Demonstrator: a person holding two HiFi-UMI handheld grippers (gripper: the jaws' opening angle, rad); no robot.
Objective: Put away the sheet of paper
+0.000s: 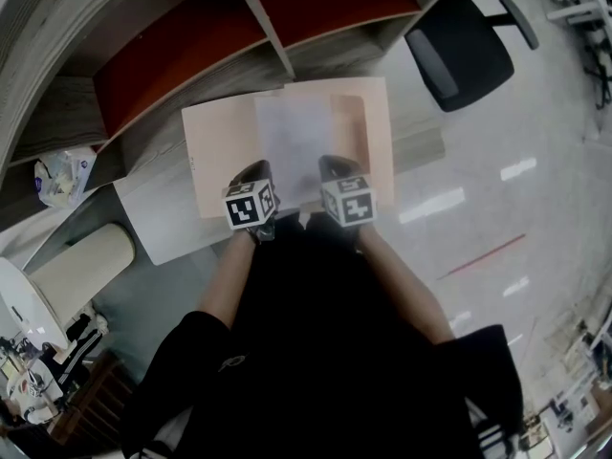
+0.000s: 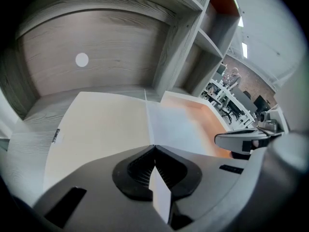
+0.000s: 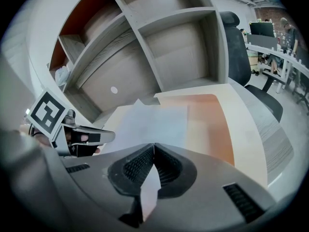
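The left gripper (image 2: 154,151) and right gripper (image 3: 153,149) clench the thin white paper sheet (image 1: 292,142) — uneven pushing toward the peach card folder (image 1: 218,151) at 12 o'clock would probably buckle it.

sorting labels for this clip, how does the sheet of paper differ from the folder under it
Colour: the sheet of paper is white, the folder peach. Size: the sheet is narrower; the open folder shows on both sides. State: the left gripper and right gripper pinch the sheet's near edge; the folder lies ungripped on the desk. Both are thin and rectangular.
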